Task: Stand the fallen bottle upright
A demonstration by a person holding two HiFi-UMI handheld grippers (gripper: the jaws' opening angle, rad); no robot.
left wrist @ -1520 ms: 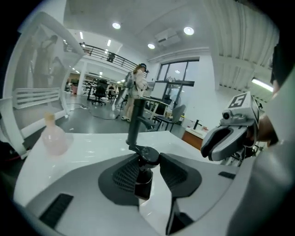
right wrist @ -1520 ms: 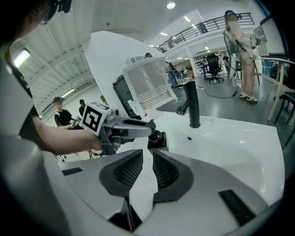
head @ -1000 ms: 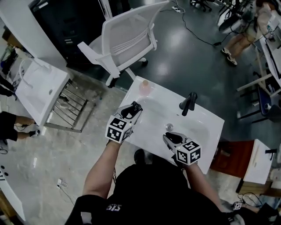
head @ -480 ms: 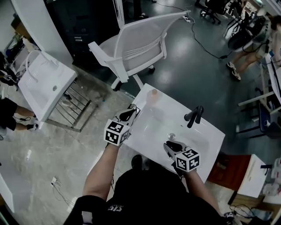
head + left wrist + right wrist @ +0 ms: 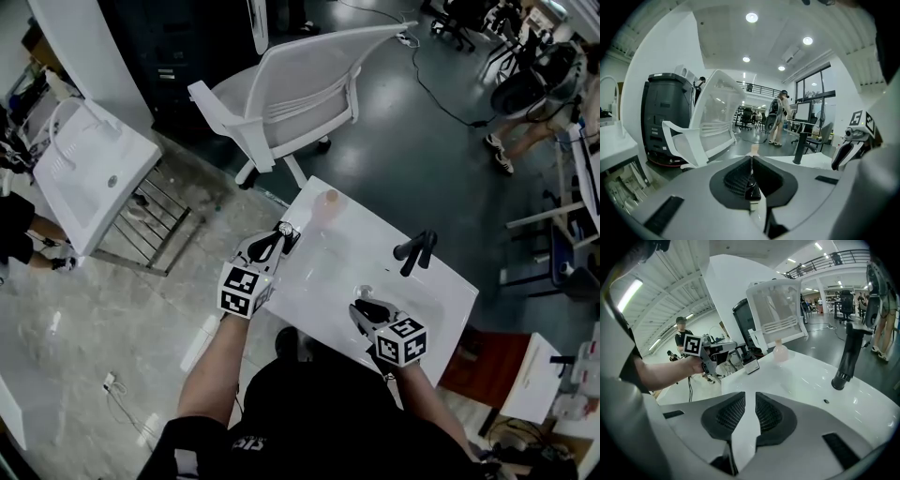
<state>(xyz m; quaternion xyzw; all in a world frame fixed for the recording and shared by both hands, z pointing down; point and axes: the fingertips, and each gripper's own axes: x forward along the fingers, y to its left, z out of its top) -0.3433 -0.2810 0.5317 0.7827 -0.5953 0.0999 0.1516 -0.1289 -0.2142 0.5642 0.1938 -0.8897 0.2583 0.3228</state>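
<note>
Both tools were empty: our left tool (image 5: 286, 231) had its jaws together at the worktop's (image 5: 314, 281) left edge, and our right tool's (image 5: 360, 301) stood slightly apart. The bottle (image 5: 328, 199) looked already upright at the far corner, clear of both. We judged the standing done; next called only for drawing back without nudging it.
</note>
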